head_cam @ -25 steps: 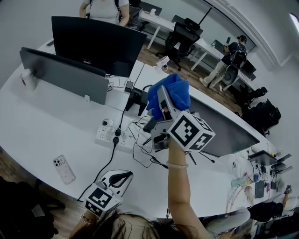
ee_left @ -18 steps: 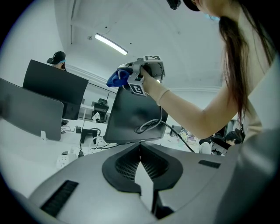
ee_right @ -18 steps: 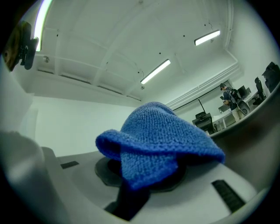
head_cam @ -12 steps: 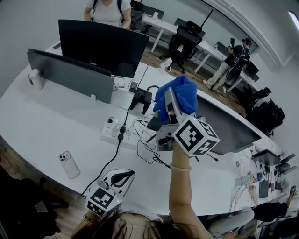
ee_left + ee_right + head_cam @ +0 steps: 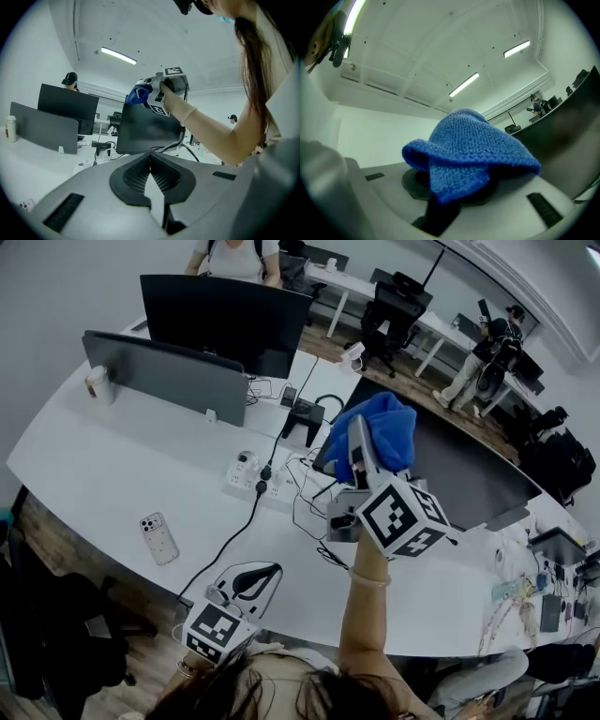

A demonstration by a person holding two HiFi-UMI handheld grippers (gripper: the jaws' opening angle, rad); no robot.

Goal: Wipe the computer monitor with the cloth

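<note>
**Right claw [image 5: 359, 439] pinches cloth [image 5: 382, 427] at monitor [image 5: 455, 474] corner**

Held high on an outstretched arm, the right claw has its jaws clamped on a bunched blue cloth, which spills over both pads and hides their tips. The cloth sits at a top corner of the dark monitor on the white desk [image 5: 112, 474]; whether fabric meets screen cannot be told. The left claw [image 5: 270, 573] hangs low, close to the person's body and just off the desk's near edge. Its jaws are pressed together with nothing between them. From its camera the cloth shows at the monitor's top left corner, and the screen is black. Cables trail from a power strip [image 5: 246, 474] lying between the monitor and a grey divider [image 5: 169, 379]. A second monitor [image 5: 225, 315] stands behind the divider. A phone [image 5: 159, 538] lies flat on the desk, well apart from both claws, and a small bottle [image 5: 97, 382] stands at the divider's far end. Other people stand in the office background.
</note>
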